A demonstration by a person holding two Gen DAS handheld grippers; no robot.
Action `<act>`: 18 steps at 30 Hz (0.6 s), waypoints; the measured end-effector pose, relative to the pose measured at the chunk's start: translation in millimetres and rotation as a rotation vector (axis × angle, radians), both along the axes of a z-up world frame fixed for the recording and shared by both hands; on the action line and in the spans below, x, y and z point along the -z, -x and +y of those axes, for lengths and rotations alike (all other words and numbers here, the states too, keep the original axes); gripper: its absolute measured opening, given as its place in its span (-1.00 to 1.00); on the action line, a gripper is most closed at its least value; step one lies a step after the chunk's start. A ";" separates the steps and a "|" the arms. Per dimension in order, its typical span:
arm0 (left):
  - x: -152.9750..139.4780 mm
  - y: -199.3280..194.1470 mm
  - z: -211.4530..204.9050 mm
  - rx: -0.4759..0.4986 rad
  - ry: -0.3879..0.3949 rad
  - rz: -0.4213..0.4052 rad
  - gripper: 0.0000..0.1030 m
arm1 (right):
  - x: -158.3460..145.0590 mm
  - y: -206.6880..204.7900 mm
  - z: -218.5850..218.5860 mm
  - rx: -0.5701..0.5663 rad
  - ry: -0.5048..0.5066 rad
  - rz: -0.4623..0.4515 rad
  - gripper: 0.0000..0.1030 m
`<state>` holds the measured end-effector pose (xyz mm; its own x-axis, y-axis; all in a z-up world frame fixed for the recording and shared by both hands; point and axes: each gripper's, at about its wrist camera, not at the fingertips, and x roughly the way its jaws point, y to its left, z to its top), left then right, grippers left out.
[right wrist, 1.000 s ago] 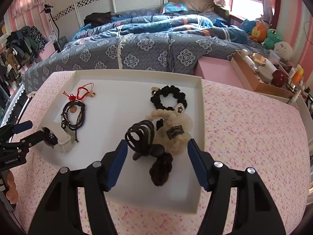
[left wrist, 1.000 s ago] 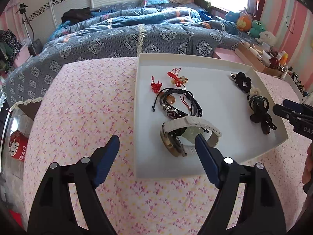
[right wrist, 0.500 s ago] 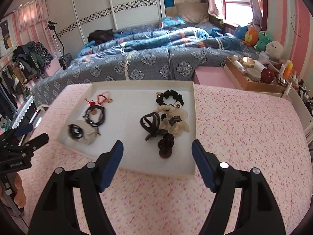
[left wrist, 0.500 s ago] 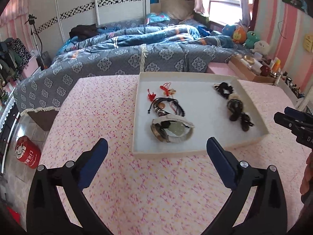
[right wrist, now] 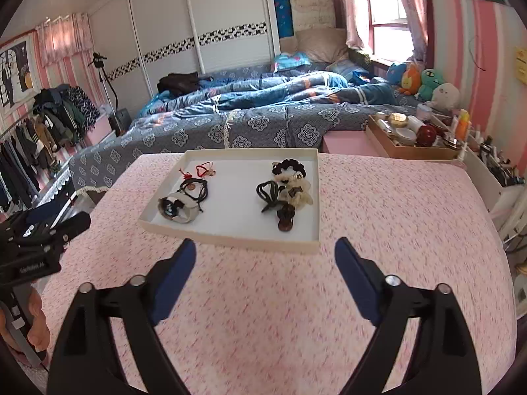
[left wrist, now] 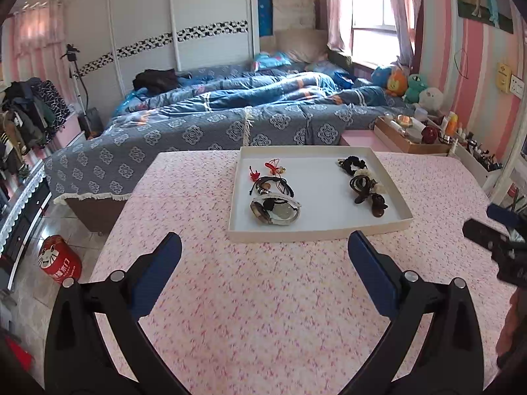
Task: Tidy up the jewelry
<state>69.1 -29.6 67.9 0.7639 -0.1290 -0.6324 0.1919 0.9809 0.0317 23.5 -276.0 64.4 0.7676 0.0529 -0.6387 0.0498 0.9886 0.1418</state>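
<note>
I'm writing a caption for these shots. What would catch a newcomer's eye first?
The shallow white tray on the pink floral tablecloth, with bracelets grouped at its left and dark hair ties at its right. In front, the left tongs and right tongs hang open and empty.

Bedroom: pink-striped walls (left wrist: pixel 474 75); white sliding wardrobe (left wrist: pixel 210 16); bed (left wrist: pixel 230 115) under blue patterned quilt; bright curtained window (left wrist: pixel 372 10); worktop (left wrist: pixel 263 296) in pink floral cloth; clothes rack (right wrist: pixel 39 125); tiled floor (left wrist: pixel 26 283).
</note>
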 end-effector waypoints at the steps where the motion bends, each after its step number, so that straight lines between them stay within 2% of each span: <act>1: -0.1 5.6 0.6 -0.003 -0.001 -0.001 0.94 | 0.0 8.3 0.5 0.007 0.000 -0.009 0.77; 7: 9.2 41.9 -0.1 -0.024 -0.009 -0.025 0.94 | 8.7 55.4 5.7 0.054 0.003 -0.058 0.82; 13: 20.1 76.8 -1.1 -0.040 -0.003 -0.064 0.94 | 29.3 80.9 9.0 0.107 0.025 -0.076 0.83; 18: 30.3 91.7 -6.6 -0.026 -0.010 -0.056 0.94 | 38.8 97.1 10.6 0.124 0.040 -0.099 0.84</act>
